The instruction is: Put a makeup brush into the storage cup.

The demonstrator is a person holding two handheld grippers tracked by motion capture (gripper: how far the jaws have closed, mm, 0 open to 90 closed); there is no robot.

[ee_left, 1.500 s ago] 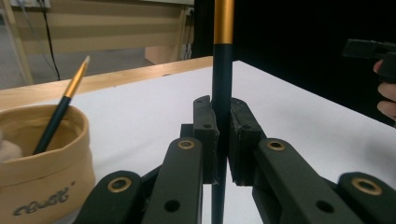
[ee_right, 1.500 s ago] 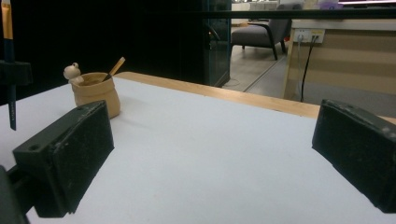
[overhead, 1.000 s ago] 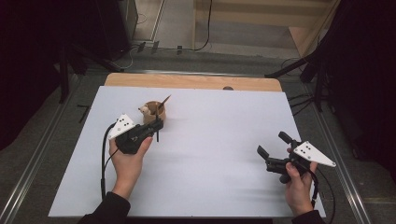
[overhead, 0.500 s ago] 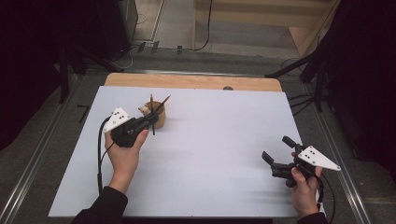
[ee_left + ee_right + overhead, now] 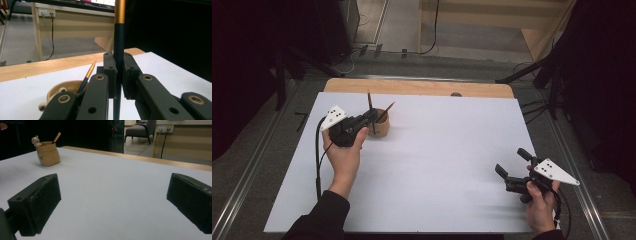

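Observation:
My left gripper (image 5: 372, 117) is shut on a dark pen (image 5: 369, 104) with a gold band and holds it upright at the left side of a small wooden cup (image 5: 381, 126) at the table's far left. In the left gripper view the pen (image 5: 119, 45) stands pinched in my left gripper (image 5: 119, 72), with the cup (image 5: 63, 88) lower left. A second pen (image 5: 388, 110) leans in the cup. The held pen's lower end is hidden. My right gripper (image 5: 511, 162) rests open near the front right, nothing between its pads (image 5: 37, 200).
A white sheet (image 5: 437, 150) covers the table, with a strip of bare wood (image 5: 412, 87) along the far edge. In the right gripper view the cup (image 5: 48, 153) bears a small figure (image 5: 36, 140) on its rim. Cables lie on the floor beyond.
My left gripper has moved a little away and to the left beside the cup, and the pen in it has swung from leaning right to upright. The right gripper has barely shifted.

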